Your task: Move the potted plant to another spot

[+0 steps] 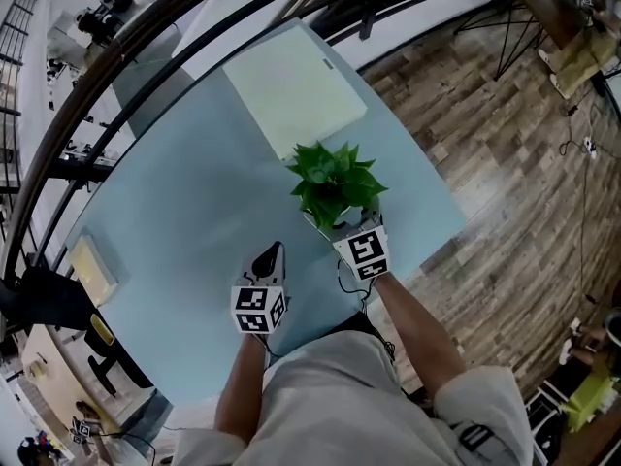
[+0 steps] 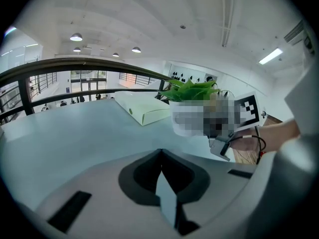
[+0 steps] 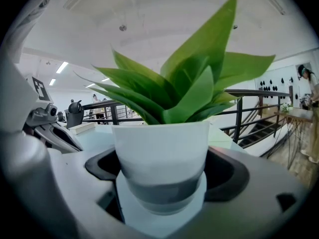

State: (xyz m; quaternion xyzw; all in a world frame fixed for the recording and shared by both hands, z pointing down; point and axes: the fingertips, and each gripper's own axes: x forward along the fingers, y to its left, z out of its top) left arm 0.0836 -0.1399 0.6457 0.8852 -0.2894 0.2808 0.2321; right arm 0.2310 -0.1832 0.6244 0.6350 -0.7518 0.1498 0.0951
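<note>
The right gripper (image 3: 162, 193) is clenched on the plant (image 3: 164, 148) by its white pot, at frame centre in the head view, near the table's (image 1: 194, 221) lower-right edge. The left gripper (image 2: 162, 178) is closed and empty, lower left of it. The grasp looks done; carrying and setting down remain.

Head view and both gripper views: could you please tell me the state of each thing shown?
potted plant: upright, clamped at its white pot.
right gripper: jaws shut on the potted plant.
left gripper: jaws together, empty.
box: closed, lying flat on the table.
</note>
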